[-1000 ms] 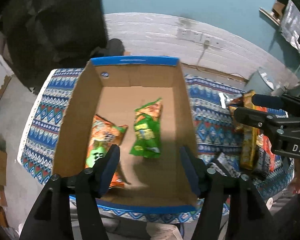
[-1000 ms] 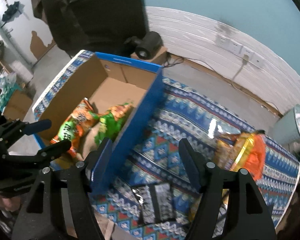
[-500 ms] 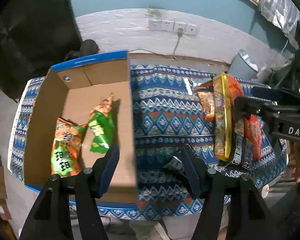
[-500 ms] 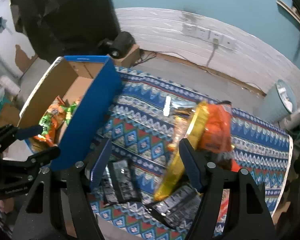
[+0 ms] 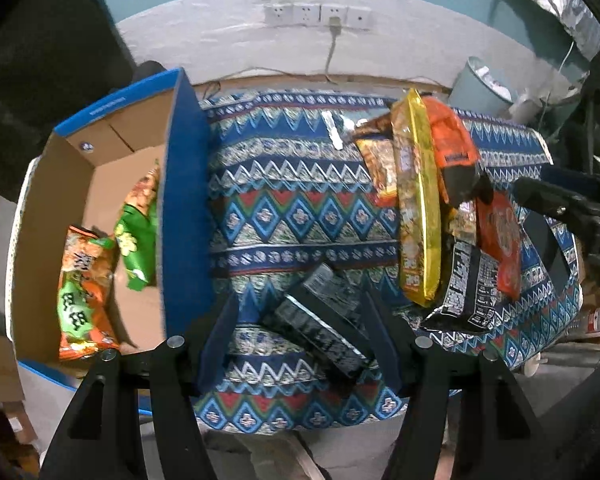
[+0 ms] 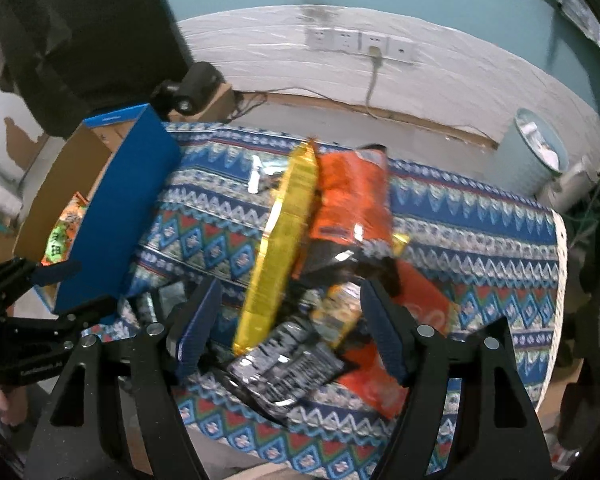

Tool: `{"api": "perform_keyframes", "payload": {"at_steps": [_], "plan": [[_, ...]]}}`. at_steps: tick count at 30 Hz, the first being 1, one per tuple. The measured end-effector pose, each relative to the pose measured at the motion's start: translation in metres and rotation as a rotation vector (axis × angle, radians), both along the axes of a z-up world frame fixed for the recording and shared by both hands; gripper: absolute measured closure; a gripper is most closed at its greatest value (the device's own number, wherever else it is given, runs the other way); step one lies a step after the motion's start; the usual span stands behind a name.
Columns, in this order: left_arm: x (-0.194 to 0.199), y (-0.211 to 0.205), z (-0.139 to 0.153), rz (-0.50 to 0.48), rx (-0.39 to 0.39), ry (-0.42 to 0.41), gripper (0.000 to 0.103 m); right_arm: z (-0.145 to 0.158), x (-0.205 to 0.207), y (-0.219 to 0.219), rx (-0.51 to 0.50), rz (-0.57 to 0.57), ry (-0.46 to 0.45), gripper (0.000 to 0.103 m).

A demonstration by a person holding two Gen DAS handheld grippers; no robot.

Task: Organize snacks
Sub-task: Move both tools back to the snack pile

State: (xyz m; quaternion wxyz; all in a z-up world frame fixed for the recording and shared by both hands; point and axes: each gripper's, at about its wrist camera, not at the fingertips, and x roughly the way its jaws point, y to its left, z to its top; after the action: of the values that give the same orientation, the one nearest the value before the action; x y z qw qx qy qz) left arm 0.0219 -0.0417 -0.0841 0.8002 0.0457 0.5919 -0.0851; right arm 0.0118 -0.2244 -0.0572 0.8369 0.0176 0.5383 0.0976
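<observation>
A long yellow snack bag [image 5: 418, 208] lies with its length running from the table's [image 5: 300, 184] far edge toward the near edge, heaped with an orange bag [image 5: 448, 140] and glossy black packets [image 5: 466, 292] near the right end. A second ago both grippers looked into the cardboard box [image 5: 186, 216] at the left end; now they have swung right over the patterned cloth. The left gripper [image 5: 300, 332] stands open above a flat black packet [image 5: 320, 324], not touching it. The right gripper [image 6: 292, 332] is opening over the crinkled foil heap, pads clear. Two bags, orange [image 5: 82, 292] and green [image 5: 138, 232], lie in the box.
</observation>
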Motion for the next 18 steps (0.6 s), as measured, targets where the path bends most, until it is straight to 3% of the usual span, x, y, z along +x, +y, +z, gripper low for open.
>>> {"api": "perform_keyframes", "payload": {"at_steps": [9, 12, 18], "plan": [[0.01, -0.024, -0.011, 0.009, 0.002, 0.028, 0.037, -0.009, -0.009, -0.047, 0.008, -0.105, 0.01, 0.026], [0.014, -0.032, -0.014, 0.0, 0.012, 0.023, 0.031, -0.022, -0.008, -0.061, 0.0, -0.14, 0.039, 0.025], [0.024, -0.047, -0.023, -0.017, 0.013, 0.034, 0.031, -0.054, -0.003, -0.082, -0.021, -0.196, 0.106, 0.025]]}}
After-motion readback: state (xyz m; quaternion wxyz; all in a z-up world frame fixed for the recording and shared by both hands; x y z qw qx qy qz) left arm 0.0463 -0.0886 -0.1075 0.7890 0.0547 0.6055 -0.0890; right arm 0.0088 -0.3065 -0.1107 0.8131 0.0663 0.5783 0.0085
